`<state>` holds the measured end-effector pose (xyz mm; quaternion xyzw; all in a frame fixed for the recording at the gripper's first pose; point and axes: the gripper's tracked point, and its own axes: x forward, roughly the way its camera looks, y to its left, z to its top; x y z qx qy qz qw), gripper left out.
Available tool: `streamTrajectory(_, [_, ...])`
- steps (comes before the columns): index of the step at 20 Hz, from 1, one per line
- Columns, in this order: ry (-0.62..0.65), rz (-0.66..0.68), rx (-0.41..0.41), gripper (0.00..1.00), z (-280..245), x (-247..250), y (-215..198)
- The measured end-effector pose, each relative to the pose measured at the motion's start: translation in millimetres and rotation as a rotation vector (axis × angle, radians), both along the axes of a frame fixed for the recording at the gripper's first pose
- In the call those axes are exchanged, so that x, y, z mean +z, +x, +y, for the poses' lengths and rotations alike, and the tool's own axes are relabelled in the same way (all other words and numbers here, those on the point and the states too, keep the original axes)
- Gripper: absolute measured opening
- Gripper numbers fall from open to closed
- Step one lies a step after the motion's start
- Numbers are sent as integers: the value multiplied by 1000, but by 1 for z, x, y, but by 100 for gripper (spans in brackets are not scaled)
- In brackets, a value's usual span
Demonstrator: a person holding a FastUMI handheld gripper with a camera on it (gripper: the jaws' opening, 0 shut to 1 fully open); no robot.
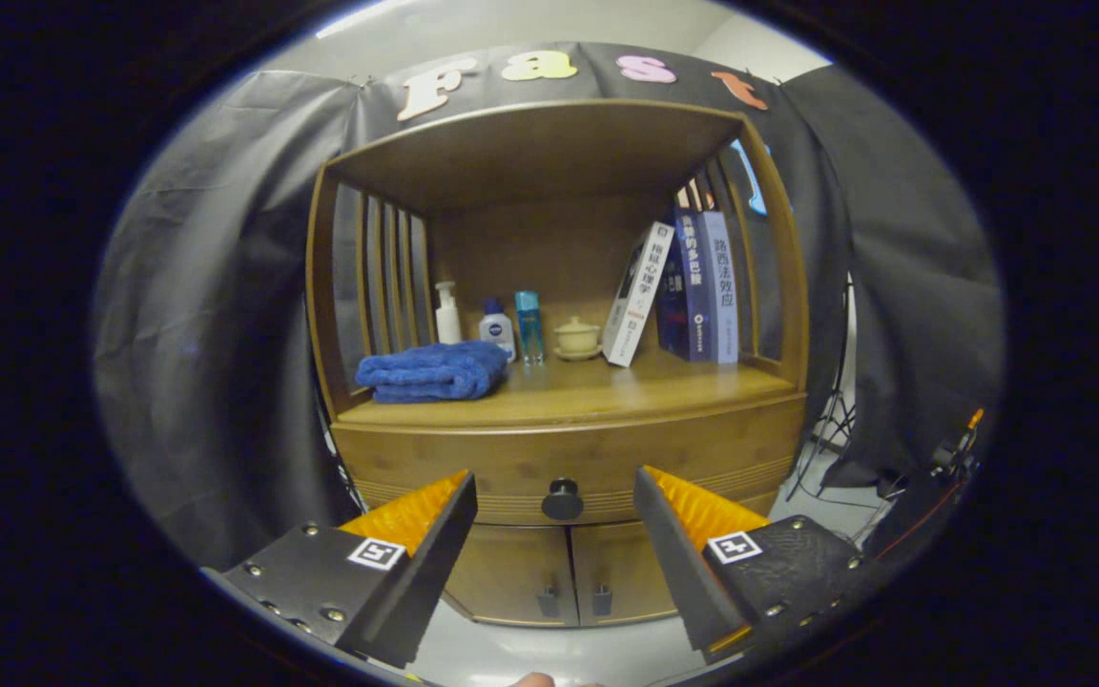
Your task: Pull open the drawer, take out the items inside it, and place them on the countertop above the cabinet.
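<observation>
The jaws (554, 496) stand wide apart and hold nothing; their two tips flank the dark round knob (562, 500) of the drawer (511, 458), which sits in the gap between them but some way beyond, not touched. The drawer is shut, its front flush under the wooden surface (607, 386) of the cabinet (569, 382). What lies inside the drawer cannot be seen.

On the surface, at about 10 o'clock from the knob, a folded blue towel (435, 371) lies flat near the front edge. Behind it, toward 11 o'clock, stand a white pump bottle (447, 315), a small white bottle with a blue cap (497, 329) and a slim blue bottle (529, 326), side by side and close together. At 12 o'clock, against the back panel, sits a pale lidded cup on a saucer (577, 338). Toward 1 o'clock a white book (637, 294) leans to the right against two upright blue books (702, 286), which stand just beside the slatted right side.

Below the drawer, at 6 o'clock from the knob, two closed cabinet doors (569, 577) meet, each with a small dark handle. A tripod (831, 429) stands on the floor at 3 o'clock, beside the cabinet.
</observation>
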<state>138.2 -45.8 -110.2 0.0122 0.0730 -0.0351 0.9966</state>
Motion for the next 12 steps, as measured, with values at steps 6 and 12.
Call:
streamTrajectory(6, [-33,85,3,93,-13,-51,55])
streamTrajectory(12, [-36,134,-2,65,-16,-83,94])
